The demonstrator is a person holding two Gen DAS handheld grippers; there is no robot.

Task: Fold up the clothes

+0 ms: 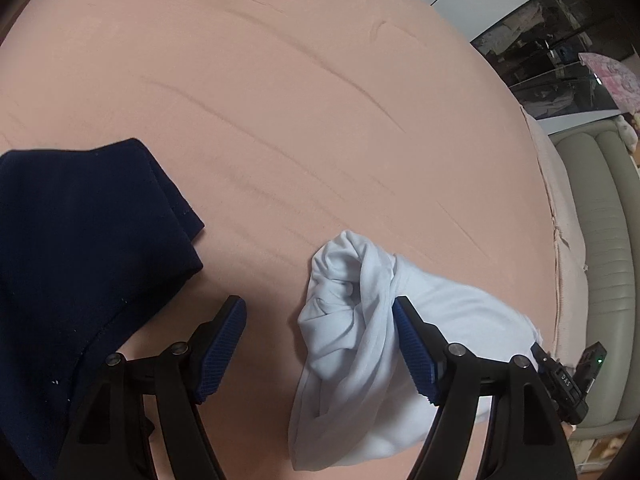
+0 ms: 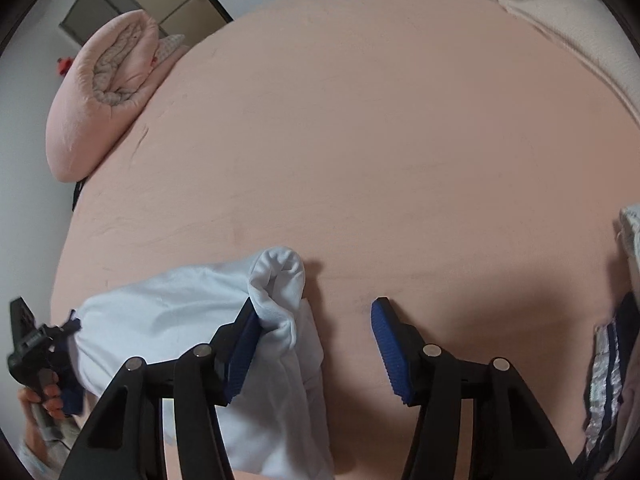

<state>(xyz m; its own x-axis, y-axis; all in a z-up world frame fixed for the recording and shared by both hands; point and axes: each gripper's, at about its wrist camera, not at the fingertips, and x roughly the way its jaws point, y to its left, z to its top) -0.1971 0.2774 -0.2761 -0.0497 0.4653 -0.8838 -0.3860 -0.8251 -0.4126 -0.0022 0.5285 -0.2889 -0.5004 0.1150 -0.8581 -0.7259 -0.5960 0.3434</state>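
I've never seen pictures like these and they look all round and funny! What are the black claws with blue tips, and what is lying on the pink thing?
The claws are two grabbing tools, and a person holds one in each hand. Each tool carries a small camera that looks out along its two fingers, and its lens bends the picture round. One picture comes from the left gripper, the other from the right gripper. The pink thing is a bed sheet. On it lie a crumpled white garment, a dark blue garment and a rolled pink quilt. A striped garment peeks in at one edge. Both grippers are open. The white garment touches one blue pad of each, but nothing is pinched yet.
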